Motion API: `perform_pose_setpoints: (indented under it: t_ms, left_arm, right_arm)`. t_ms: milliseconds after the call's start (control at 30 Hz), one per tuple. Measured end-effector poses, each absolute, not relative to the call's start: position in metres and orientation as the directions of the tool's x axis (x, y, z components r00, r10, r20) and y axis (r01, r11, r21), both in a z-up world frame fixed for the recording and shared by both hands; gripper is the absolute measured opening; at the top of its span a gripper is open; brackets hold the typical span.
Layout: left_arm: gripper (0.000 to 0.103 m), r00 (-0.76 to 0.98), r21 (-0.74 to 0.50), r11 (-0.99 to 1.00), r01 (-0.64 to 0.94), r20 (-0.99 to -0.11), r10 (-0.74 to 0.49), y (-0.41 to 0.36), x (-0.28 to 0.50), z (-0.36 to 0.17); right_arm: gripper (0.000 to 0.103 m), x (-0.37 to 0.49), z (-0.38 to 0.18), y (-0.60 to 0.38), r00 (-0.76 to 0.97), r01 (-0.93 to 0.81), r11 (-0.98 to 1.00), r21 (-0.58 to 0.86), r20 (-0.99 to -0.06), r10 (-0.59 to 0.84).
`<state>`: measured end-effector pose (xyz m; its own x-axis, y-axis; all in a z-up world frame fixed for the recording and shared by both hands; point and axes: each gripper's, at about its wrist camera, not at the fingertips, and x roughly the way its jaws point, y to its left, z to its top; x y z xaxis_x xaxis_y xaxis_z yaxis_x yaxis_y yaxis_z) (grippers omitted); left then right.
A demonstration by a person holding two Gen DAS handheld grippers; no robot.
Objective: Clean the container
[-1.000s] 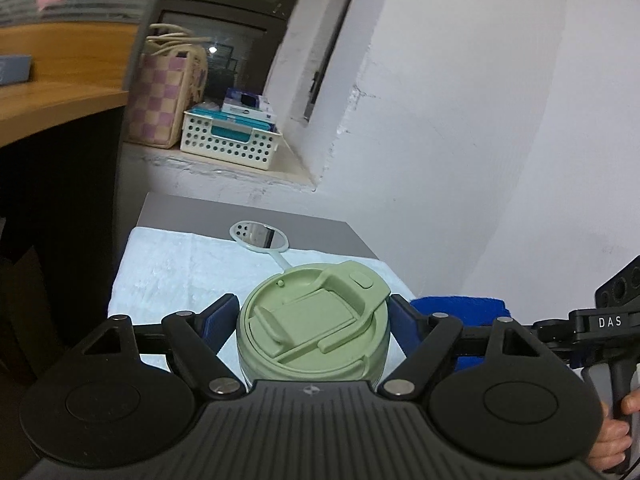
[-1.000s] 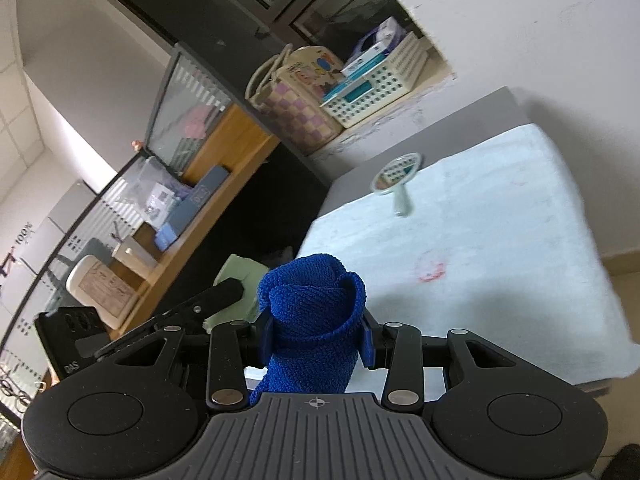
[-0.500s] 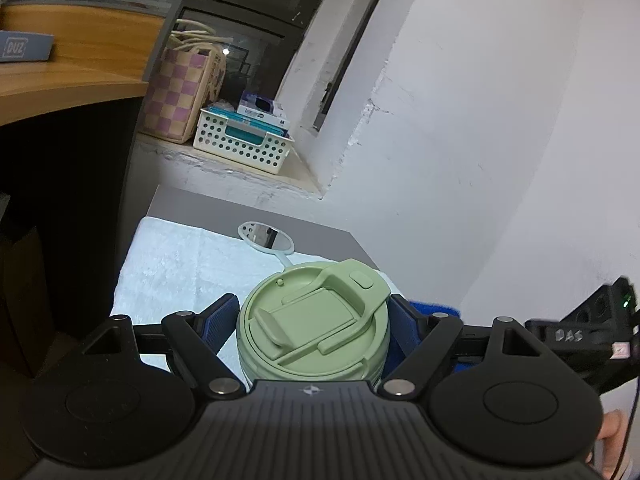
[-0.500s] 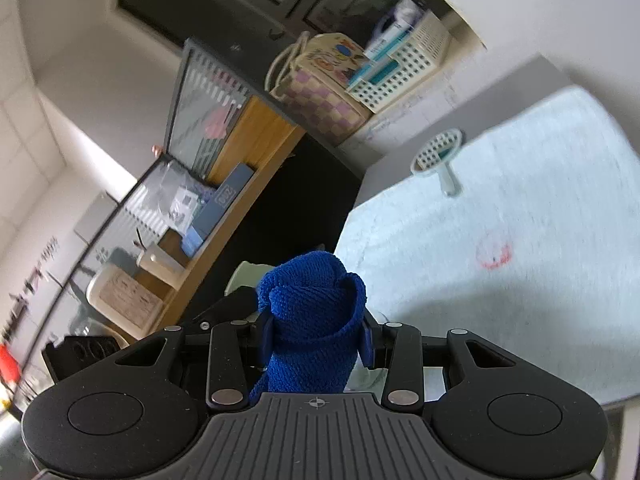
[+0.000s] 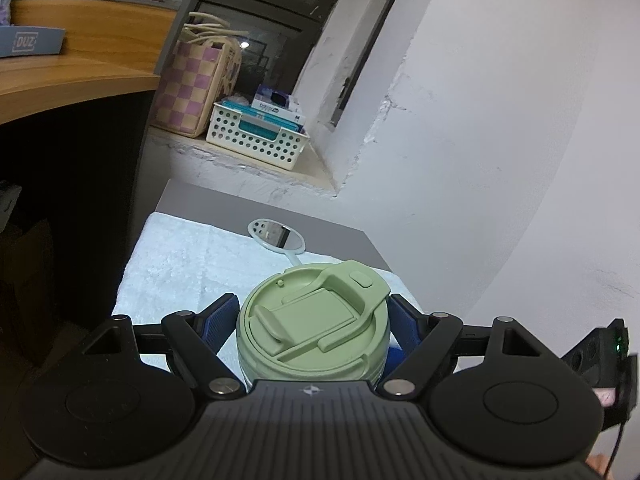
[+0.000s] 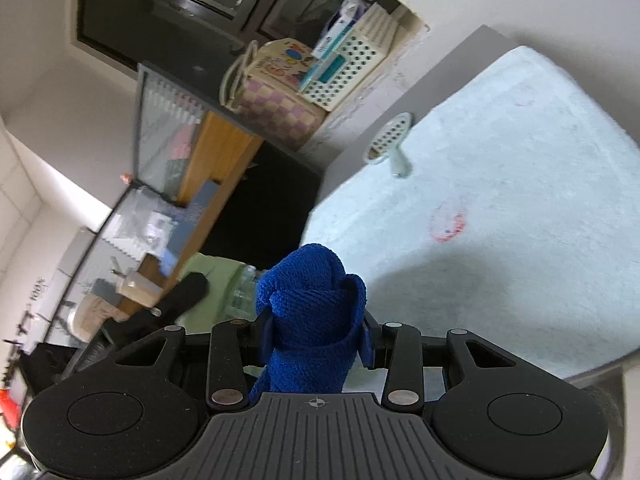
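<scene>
Swinging closer over the past second, the right gripper [image 6: 316,336], fingers clamped on a rolled blue cloth [image 6: 310,312], nears the green container [image 5: 314,324]. Left gripper [image 5: 314,320] fingers pinch the lidded container above the towel-covered tabletop [image 5: 180,264]; wiping looks imminent.

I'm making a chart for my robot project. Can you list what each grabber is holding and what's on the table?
left gripper: shut on the green cup, lid on
right gripper: shut on the rolled blue cloth
table cover: white towel with a red mark
also on towel: small hand mirror
ledge behind: white basket, checkered bag
</scene>
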<state>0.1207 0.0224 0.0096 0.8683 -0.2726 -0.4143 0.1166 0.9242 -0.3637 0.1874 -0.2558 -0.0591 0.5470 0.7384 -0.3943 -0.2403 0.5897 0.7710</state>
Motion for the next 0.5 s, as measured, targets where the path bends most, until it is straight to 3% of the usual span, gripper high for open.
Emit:
perform_pose_setpoints:
  t_ms: [100,500]
  left_arm:
    - [0.085,0.864,-0.354,0.929,0.104,-0.43,-0.261,0.018,0.125,0.012]
    - [0.085,0.854,-0.282,0.956,0.086,-0.474,-0.216,-0.004,0.148,0.02]
  right_arm:
    - [0.04,0.185,-0.059,-0.252,0.561,-0.232,0.66,0.715,-0.456,0.691]
    - [0.04,0.168,-0.043,-0.245,0.58,-0.286,0.632,0.72,-0.395,0.712]
